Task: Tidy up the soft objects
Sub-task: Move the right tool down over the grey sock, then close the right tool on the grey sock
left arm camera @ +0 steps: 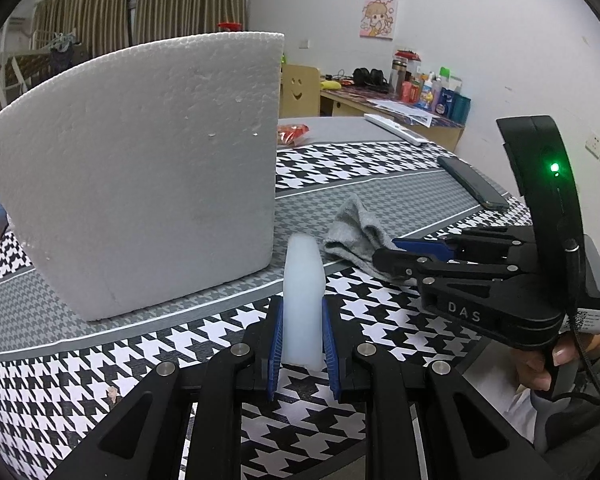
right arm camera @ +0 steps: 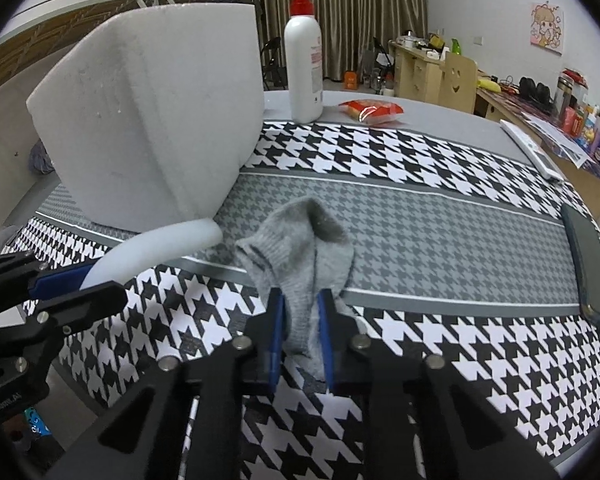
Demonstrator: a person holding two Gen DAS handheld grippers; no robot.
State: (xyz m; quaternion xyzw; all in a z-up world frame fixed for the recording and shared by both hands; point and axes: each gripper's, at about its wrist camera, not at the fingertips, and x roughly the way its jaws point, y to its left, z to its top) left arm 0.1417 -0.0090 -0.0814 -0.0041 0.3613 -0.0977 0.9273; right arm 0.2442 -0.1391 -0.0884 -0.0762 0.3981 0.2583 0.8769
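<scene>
Left wrist view: left gripper (left arm camera: 302,344) pinches a translucent white soft stick (left arm camera: 303,292) upright, just right of the foam box (left arm camera: 140,168).

Right wrist view: right gripper (right arm camera: 300,338) clamped on the near end of the grey sock (right arm camera: 300,256), which lies on the houndstooth cloth (right arm camera: 440,340). Risk — the bite takes only the sock's edge, so the knit may slip out when lifted. The stick bends; it could snag the box wall.
</scene>
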